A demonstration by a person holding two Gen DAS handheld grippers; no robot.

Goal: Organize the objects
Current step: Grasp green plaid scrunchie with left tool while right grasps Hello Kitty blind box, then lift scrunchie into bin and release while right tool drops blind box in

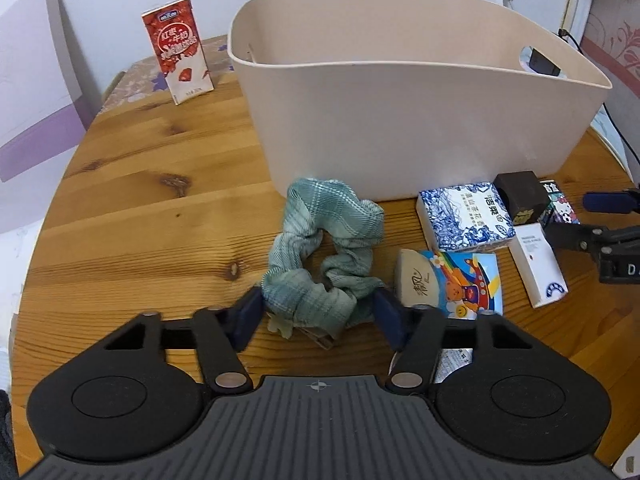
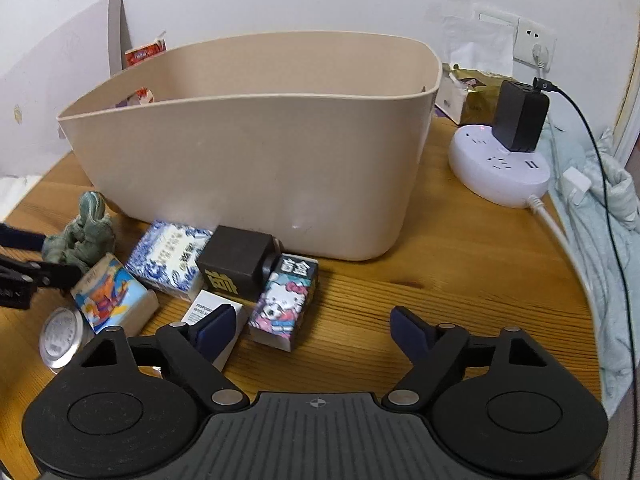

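**Left tool closes around the scrunchie in front of the bin**

The left tool [image 1: 320, 312] has its two blue fingers [image 1: 250, 312] pressed against either side of the green plaid scrunchie [image 1: 324, 256], which lies on the wooden bench [image 1: 140, 184] just in front of the beige storage bin [image 1: 400, 120]. At 3 o'clock from the scrunchie sit a cartoon bear tissue pack [image 1: 460, 284] and a blue-and-white patterned box [image 1: 464, 216]; further toward 3 o'clock are a dark brown box [image 1: 520, 194] and a white box [image 1: 540, 264]. A red milk carton [image 1: 178, 48] stands upright at 11 o'clock.

The right tool [image 2: 312, 332] is wide open and holds nothing, hovering low over the bench with a Hello Kitty box [image 2: 286, 300] near its left finger. A white round power strip [image 2: 500, 164] sits at 2 o'clock from it.
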